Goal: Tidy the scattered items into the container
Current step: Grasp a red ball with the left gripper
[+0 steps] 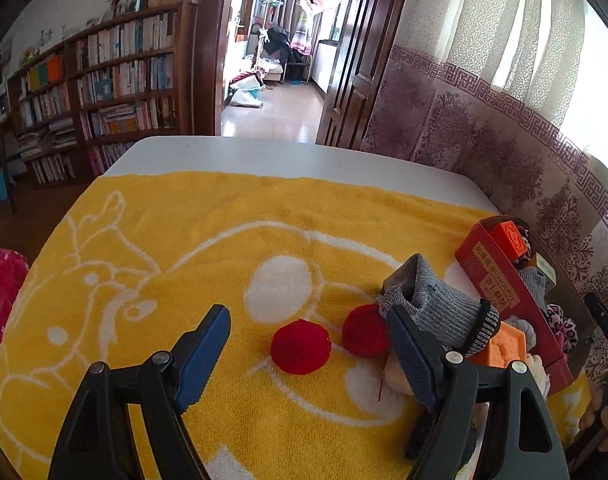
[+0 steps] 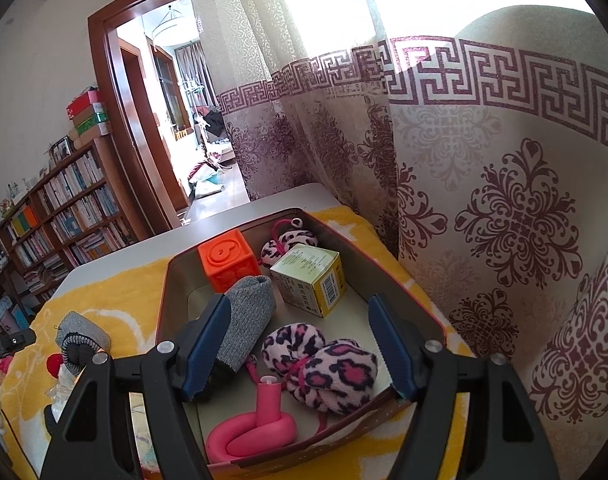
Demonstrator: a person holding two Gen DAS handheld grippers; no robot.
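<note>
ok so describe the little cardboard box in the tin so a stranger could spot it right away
Find the red tin on the yellow towel, beside the curtain. Toward its far end, next to the orange block, sits the small box. It is the only cardboard item there: pale green printed top, yellow side with a barcode.

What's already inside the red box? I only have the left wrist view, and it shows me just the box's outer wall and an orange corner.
Observer: An orange cube, a yellow-green carton, a grey sock, two leopard-print bows and a coiled pink tube.
Operator: Is the right gripper holding anything?
Observer: No. The right gripper is open above the red box, with nothing between its fingers.
Operator: Any room left in there?
Observer: Yes, bare floor shows on the right side, beside the carton.
</note>
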